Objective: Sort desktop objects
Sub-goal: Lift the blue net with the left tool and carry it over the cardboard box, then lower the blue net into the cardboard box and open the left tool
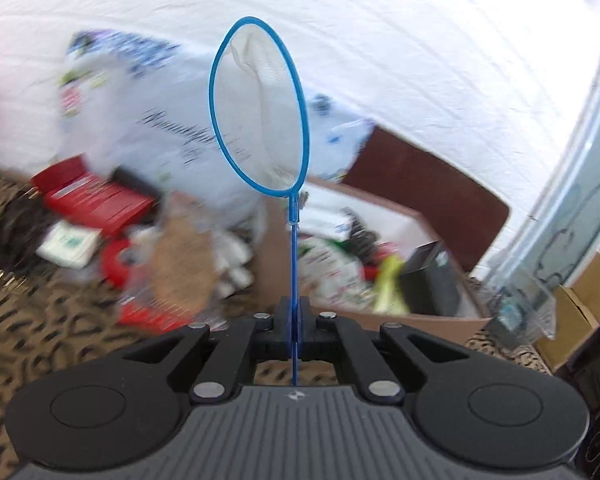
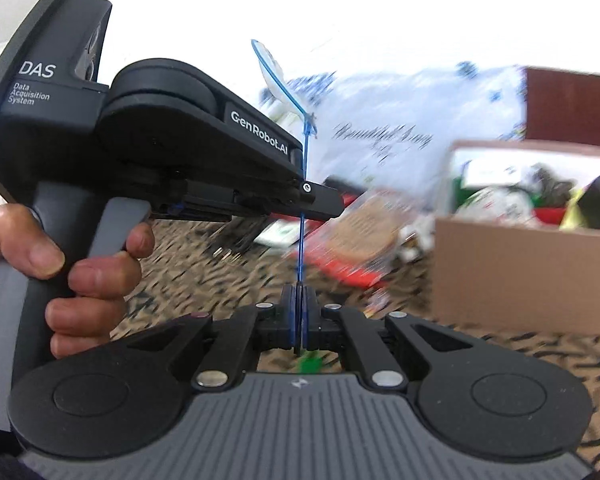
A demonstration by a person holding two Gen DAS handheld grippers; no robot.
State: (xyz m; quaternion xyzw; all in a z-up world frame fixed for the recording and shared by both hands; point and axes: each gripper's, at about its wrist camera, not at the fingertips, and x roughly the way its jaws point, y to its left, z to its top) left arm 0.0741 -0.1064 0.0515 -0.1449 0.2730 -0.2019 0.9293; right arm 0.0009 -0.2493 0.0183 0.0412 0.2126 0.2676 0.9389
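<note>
A small blue fish net (image 1: 260, 108) with a white mesh hoop and a thin blue wire handle stands upright. My left gripper (image 1: 295, 312) is shut on its handle. In the right wrist view the net (image 2: 274, 76) is seen edge-on, and my right gripper (image 2: 300, 300) is shut on the lower end of the same handle. The left gripper (image 2: 324, 200) shows there from the side, held by a hand, clamping the handle higher up. An open cardboard box (image 1: 380, 320) holding mixed items sits to the right; it also shows in the right wrist view (image 2: 520, 268).
A leopard-print cloth (image 1: 60, 340) covers the surface. A white printed plastic bag (image 1: 172, 120), red boxes (image 1: 92, 200), a red tape roll (image 1: 116, 260) and a cork-coloured packet (image 1: 184, 264) lie in a blurred pile at left. Another carton (image 1: 580, 312) stands far right.
</note>
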